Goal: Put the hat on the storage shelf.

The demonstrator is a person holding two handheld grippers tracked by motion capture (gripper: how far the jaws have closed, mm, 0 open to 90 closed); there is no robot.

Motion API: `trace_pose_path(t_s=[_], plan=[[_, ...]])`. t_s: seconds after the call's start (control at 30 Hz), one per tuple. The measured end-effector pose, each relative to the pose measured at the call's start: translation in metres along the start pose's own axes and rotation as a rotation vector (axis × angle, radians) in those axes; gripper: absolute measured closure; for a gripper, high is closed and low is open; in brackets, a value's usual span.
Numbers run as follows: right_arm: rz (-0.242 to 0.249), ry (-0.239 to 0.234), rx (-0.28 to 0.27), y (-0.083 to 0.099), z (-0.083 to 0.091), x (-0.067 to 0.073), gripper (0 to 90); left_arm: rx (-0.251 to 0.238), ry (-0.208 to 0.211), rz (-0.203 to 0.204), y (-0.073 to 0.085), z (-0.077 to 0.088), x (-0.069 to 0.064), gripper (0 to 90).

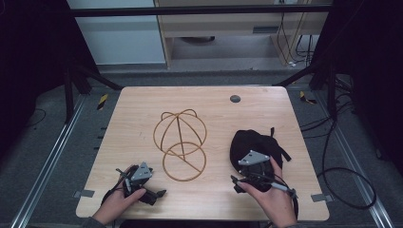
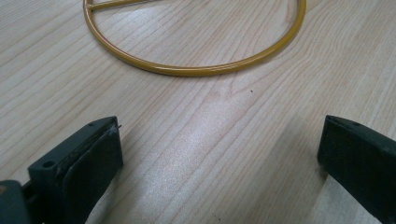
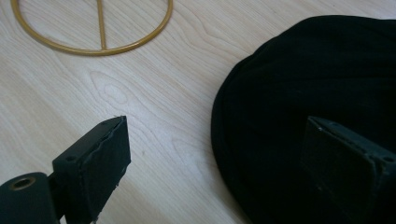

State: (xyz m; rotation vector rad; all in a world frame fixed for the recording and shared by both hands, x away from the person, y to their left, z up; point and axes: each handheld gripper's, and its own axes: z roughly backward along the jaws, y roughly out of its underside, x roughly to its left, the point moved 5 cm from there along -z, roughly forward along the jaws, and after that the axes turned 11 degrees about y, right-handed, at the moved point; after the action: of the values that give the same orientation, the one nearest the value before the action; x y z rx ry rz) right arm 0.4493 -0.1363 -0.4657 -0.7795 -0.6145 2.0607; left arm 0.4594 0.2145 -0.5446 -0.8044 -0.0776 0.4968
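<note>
nearest, the left tool (image 1: 141, 183) sits low at the table's (image 1: 142, 102) front-left edge, held in the person's left hand (image 1: 116, 202); jaws wide apart, nothing between them, bare wood showing in the gap in the left gripper view. likely parked, waiting. right tool (image 1: 252, 173) at front right, in the right hand (image 1: 271, 197), jaws also spread wide and empty; one jaw over wood, the other over the near edge of the black cap (image 1: 254, 145), apparently lined up to take the brim. cap lies flat, right of centre. beyond, mid-table, the gold wire cap stand (image 1: 180, 142), base ring toward the person, apart from the cap, probably the cap's destination.
</note>
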Motion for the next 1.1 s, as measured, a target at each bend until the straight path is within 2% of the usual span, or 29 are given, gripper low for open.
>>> trace_pose_path(t_s=[0.13, 0.17, 0.2, 0.27, 0.3, 0.33, 0.37, 0.47, 0.5, 0.53, 0.6, 0.77, 0.83, 1.0, 1.03, 1.1], plan=[[0.046, 0.038, 0.026, -0.005, 0.011, -0.016, 11.6, 0.0, 0.0, 0.0, 0.0, 0.0, 0.0, 0.0], [0.046, 0.038, 0.026, -0.005, 0.011, -0.016, 11.6, 0.0, 0.0, 0.0, 0.0, 0.0, 0.0, 0.0], [0.049, 0.032, 0.047, -0.009, 0.016, -0.025, 14.6, 0.0, 0.0, 0.0, 0.0, 0.0, 0.0, 0.0], [0.062, 0.023, 0.074, -0.009, 0.017, -0.032, 23.4, 0.0, 0.0, 0.0, 0.0, 0.0, 0.0, 0.0], [0.062, 0.023, 0.074, -0.009, 0.017, -0.032, 23.4, 0.0, 0.0, 0.0, 0.0, 0.0, 0.0, 0.0], [0.065, 0.014, 0.096, -0.011, 0.02, -0.04, 26.4, 0.0, 0.0, 0.0, 0.0, 0.0, 0.0, 0.0], [0.065, 0.014, 0.096, -0.011, 0.02, -0.04, 26.4, 0.0, 0.0, 0.0, 0.0, 0.0, 0.0, 0.0], [0.079, 0.023, 0.122, -0.014, 0.022, -0.056, 23.2, 0.0, 0.0, 0.0, 0.0, 0.0, 0.0, 0.0], [0.079, 0.023, 0.122, -0.014, 0.022, -0.056, 23.2, 0.0, 0.0, 0.0, 0.0, 0.0, 0.0, 0.0], [0.07, 0.023, 0.152, -0.016, 0.021, -0.067, 21.8, 0.0, 0.0, 0.0, 0.0, 0.0, 0.0, 0.0], [0.073, 0.022, 0.171, -0.019, 0.021, -0.072, 20.4, 0.0, 0.0, 0.001, 0.0, 0.0, 0.0, 0.0], [0.1, 0.021, 0.207, -0.026, 0.017, -0.082, 21.1, 0.0, 0.0, 0.0, 0.0, 0.0, 0.0, 0.0], [0.102, -0.004, 0.206, -0.033, 0.013, -0.087, 24.3, 0.0, 0.0, 0.0, 0.0, 0.0, 0.0, 0.0], [0.104, -0.014, 0.224, -0.041, 0.005, -0.091, 27.3, 0.0, 0.0, 0.001, 0.0, 0.0, 0.0, 0.0], [0.101, -0.033, 0.231, -0.044, 0.0, -0.091, 27.8, 0.0, 0.0, 0.0, 0.0, 0.0, 0.0, 0.0], [0.1, -0.038, 0.232, -0.047, -0.005, -0.092, 28.4, -0.002, 0.0, 0.001, 0.0, 0.0, 0.0, 0.0]])
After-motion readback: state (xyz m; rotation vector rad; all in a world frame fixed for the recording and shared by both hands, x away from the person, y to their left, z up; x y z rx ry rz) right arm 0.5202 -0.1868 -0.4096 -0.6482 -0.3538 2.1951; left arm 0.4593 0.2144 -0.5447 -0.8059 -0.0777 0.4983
